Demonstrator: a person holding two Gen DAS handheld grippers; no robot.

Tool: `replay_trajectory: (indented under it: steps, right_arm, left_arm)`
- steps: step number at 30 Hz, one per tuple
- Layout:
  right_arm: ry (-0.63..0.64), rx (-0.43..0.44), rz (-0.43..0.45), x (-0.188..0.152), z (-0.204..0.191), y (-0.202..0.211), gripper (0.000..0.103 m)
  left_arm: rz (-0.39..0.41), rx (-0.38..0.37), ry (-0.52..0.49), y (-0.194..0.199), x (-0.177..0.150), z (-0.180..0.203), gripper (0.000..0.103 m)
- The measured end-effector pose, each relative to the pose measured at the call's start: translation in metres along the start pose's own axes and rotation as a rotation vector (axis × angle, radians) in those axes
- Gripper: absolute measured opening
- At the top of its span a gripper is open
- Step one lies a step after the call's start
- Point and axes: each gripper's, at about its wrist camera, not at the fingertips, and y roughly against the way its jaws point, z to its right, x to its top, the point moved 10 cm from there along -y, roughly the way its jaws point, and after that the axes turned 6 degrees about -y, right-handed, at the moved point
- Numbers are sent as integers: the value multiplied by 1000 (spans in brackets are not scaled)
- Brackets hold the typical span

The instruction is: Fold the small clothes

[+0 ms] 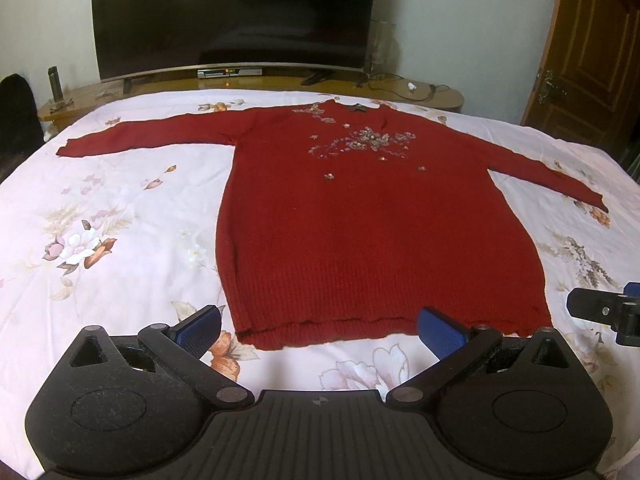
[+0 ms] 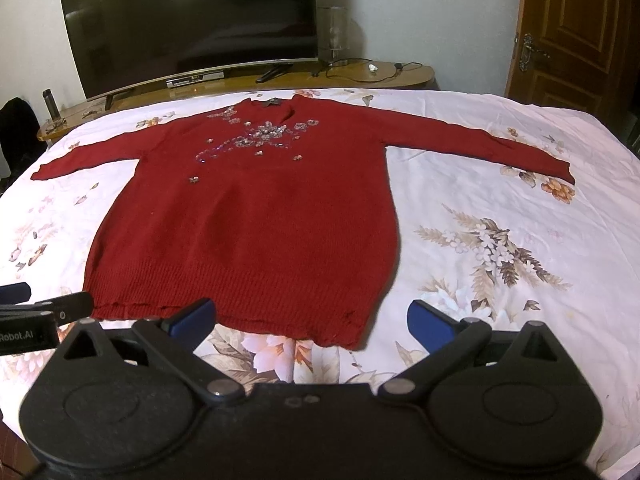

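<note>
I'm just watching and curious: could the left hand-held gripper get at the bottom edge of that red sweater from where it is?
Probably yes. The left hand-held gripper is open, and the red sweater lies flat on the bedsheet with its hem just ahead of the blue fingers. Nothing sits between them.

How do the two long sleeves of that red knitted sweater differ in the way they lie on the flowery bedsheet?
The left sleeve of the red knitted sweater stretches almost straight sideways, while the right sleeve slants down toward the hem. In the left wrist view, the left sleeve's cuff lies nearer the far edge of the white floral bedsheet and the right sleeve's cuff nearer the camera. Both lie flat, unfolded and spread away from the body.
</note>
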Motion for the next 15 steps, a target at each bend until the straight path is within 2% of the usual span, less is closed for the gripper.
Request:
replay_trajectory:
  steps: [15]
  right_arm:
    - [2,5,0,-1,-1,-1,102]
  left_arm:
    - [0,1,5,1,0,0,103]
